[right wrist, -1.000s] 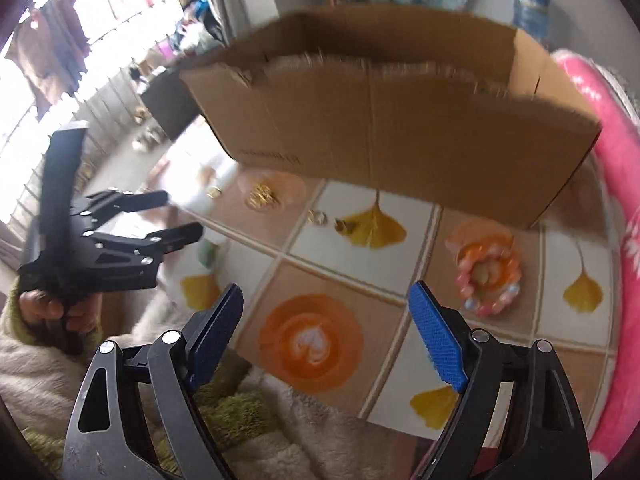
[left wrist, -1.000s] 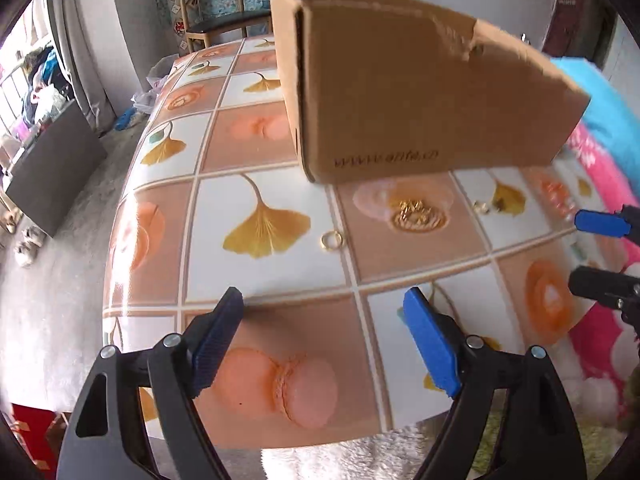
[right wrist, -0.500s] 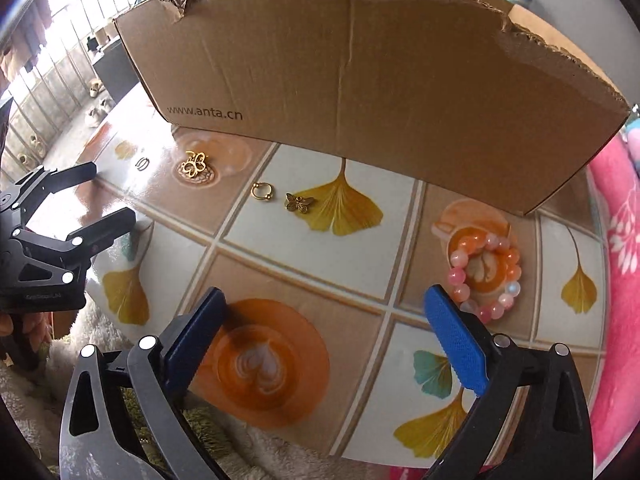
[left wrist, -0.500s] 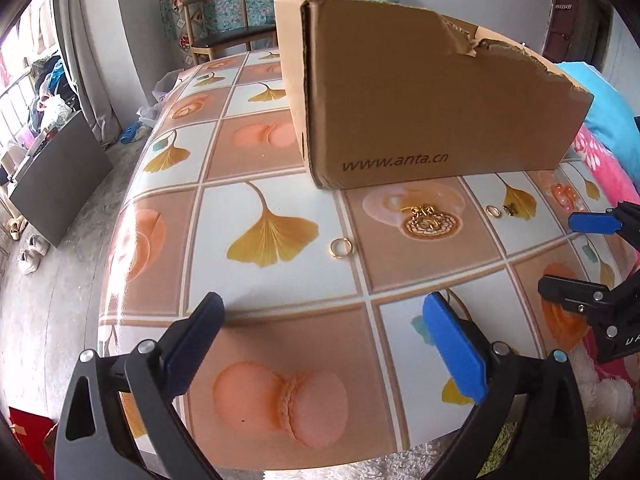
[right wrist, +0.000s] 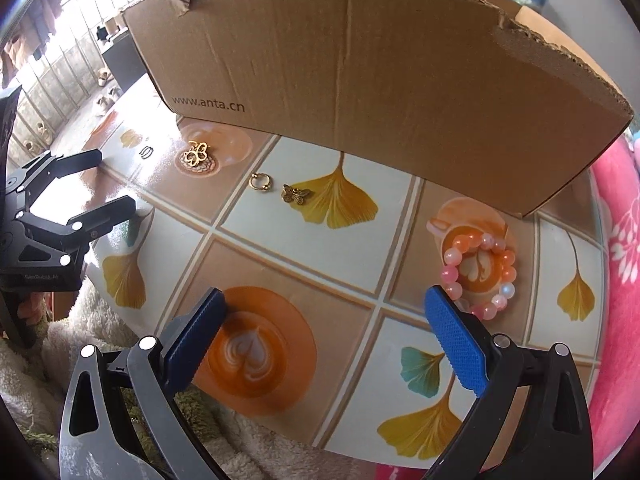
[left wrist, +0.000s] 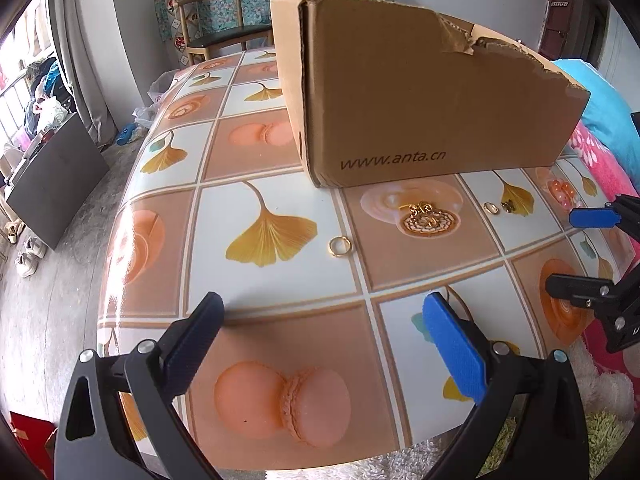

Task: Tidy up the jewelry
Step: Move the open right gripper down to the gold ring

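Two wrist views over a tabletop [left wrist: 280,152] w/ a glossy tile-print cover: ginkgo leaves, macarons, latte cups. A torn-edged cardboard box [left wrist: 420,92] stands on it toward the far side; printed low on its front wall: "www.anta.cn".

Left tongs [left wrist: 320,320] hang over the near edge of the tabletop, blue pads spread wide, nothing between them. Their jaws have just been opening. Right tongs [right wrist: 324,320] likewise: jaws have just been opening, now wide apart, holding nothing, above a latte-cup print. In the right wrist view, small white lettering shows on the body of the left tongs, too blurred to read w/ certainty.

Jewelry lies loose on the tabletop in front of the box, none inside the tongs:
- gold ring [left wrist: 340,246], alone, beside a big ginkgo leaf, ahead of the left tongs.
- gold butterfly pendant [right wrist: 197,153] on a round cookie print, near the box's front wall.
- small gold hoop [right wrist: 261,181] and a bronze butterfly charm [right wrist: 296,194], just beside each other, not touching.
- pink and orange bead bracelet [right wrist: 480,272] lying around a latte-cup print, just past the right pad of the right tongs; whether it touches the pad can't be told.

Behind the tabletop: a wooden chair [left wrist: 216,20] against a floral cloth.
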The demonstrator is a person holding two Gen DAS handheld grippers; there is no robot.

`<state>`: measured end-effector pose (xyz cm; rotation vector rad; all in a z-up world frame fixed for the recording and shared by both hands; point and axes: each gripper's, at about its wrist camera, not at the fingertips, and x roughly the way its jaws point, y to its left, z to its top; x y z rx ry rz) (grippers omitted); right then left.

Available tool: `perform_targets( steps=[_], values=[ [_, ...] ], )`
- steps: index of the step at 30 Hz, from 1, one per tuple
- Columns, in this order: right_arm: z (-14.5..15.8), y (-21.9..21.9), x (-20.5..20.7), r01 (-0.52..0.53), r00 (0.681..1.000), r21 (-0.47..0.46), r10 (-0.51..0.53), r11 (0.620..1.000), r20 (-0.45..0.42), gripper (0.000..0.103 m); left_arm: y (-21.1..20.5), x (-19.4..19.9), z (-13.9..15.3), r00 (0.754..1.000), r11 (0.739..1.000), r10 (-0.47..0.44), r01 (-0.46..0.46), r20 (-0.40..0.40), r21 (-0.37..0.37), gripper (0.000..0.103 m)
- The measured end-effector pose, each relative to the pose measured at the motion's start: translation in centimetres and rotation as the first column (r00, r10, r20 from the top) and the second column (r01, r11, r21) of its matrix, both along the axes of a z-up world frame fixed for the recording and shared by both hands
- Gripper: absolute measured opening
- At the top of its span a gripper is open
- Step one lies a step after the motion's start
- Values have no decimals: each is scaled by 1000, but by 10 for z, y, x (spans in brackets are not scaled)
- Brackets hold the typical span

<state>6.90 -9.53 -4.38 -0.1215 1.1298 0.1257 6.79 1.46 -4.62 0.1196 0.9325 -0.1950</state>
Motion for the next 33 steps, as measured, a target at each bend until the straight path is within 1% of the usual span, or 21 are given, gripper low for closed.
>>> perform_targets(
  steps=[1,2,4,6,8,9,10,11,12,13,14,17,18,21,23,25,26,28,31,33],
  values=[
    [6,-4,-1,12,1000,11,-12,1000,7,95,0,0,0,1000,1000,0,0,0,0,98],
    [12,-5,-2,16,1000,43,-17,999,26,95,0,0,0,1000,1000,0,0,-2,0,98],
    [23,-5,-3,-10,997,122,1,993,74,94,0,-1,0,1000,1000,-1,1,-1,1,98],
    [31,0,-3,-52,993,153,35,987,112,89,0,-1,-1,1000,1000,-6,6,3,0,98],
    [31,6,1,-86,990,145,68,986,123,71,0,-1,-1,1000,1000,-7,7,4,0,98],
    [29,8,3,-103,989,145,86,984,119,66,0,-1,-1,1000,1000,-9,9,3,1,98],
    [27,11,4,-126,987,149,110,981,114,48,0,-1,-1,1000,1000,-11,11,2,1,98],
    [25,13,6,-138,987,150,123,979,107,34,0,-1,-2,1000,1000,-13,13,2,1,98],
    [21,14,8,-150,986,149,137,977,97,29,1,-1,-2,1000,1000,-15,15,2,0,98],
    [19,15,10,-161,985,148,149,976,90,22,1,-2,-2,1000,1000,-16,16,3,0,98],
    [18,16,11,-173,983,144,162,974,84,18,1,-2,-2,1000,1000,-16,16,4,0,98],
    [14,17,17,-188,981,124,179,974,74,18,1,-2,-2,1000,1000,-16,16,4,0,98],
    [16,20,12,-184,982,117,177,976,69,18,1,-2,-2,1000,1000,-16,16,4,0,98],
    [15,13,17,-170,984,108,162,980,72,18,1,-2,-2,1000,1000,-16,16,4,0,98],
    [15,8,25,-145,987,83,138,986,80,18,1,-2,-2,1000,1000,-16,16,4,0,98],
    [17,0,27,-130,990,109,121,986,78,20,1,-2,-1,1000,1000,-17,17,4,0,98],
    [20,-1,26,-132,989,128,121,983,86,20,1,-2,-1,1000,1000,-17,17,4,0,98],
    [24,2,23,-151,986,137,138,979,98,20,1,-2,-2,1000,1000,-15,15,3,0,98],
    [25,13,19,-179,980,123,165,976,113,24,1,-2,-2,1000,1000,-16,16,5,-1,98],
    [21,20,20,-181,978,96,169,979,122,24,1,-2,-1,1000,1000,-16,16,5,0,98]
  ],
)
